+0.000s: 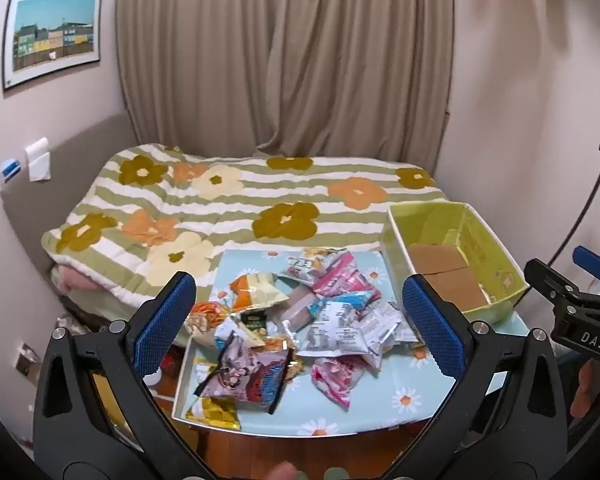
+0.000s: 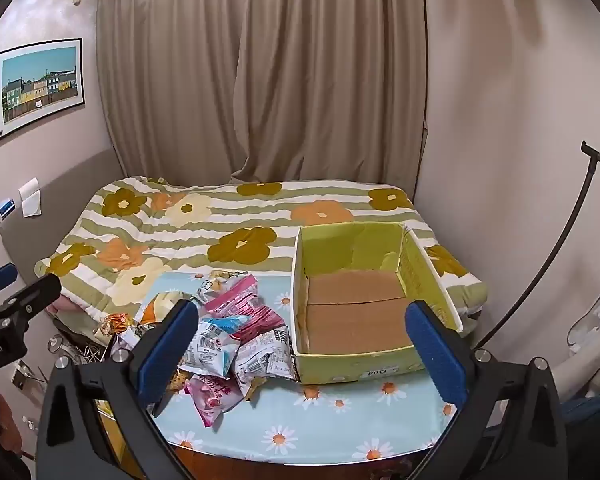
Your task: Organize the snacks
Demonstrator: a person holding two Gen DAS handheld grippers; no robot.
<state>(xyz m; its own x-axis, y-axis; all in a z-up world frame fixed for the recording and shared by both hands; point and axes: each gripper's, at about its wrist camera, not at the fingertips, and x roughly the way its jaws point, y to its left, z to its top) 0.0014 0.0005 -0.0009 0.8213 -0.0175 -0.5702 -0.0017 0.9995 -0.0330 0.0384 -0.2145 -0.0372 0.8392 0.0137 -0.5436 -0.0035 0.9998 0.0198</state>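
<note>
**Mei:** Snacks (image 1: 300, 320) lie in one loose heap on the left half of the surface (image 1: 380, 408), the one with the daisy cloth. I count many packets: pink ones, white and blue ones, an orange one, a purple one (image 1: 252, 376) at the near edge.

**Tom:** And the box?

**Mei:** The yellow-green cardboard box (image 2: 364, 368) stands on the right part of the surface, just beside the heap; some packets touch its left wall. Inside I see only the brown bottom flaps. No packet is in it.

**Tom:** So nothing is sorted yet?

**Mei:** I judge so. The task looks to be at its start: all the packets remain to go into the box, if the box is the place for them.

**Tom:** What do the jaws do?

**Mei:** The left gripper (image 1: 300, 332) hovers above the heap with its jaws spread wide, and they hold nothing. The right gripper (image 2: 300, 344) is also spread wide and empty; it looks toward the box and the right edge of the heap.

**Tom:** What comes first, in your opinion?

**Mei:** Probably a packet from the top of the heap, for example the white and blue one (image 2: 212, 344). The bags are thin and slippery, so a grasp may take two together.
</note>
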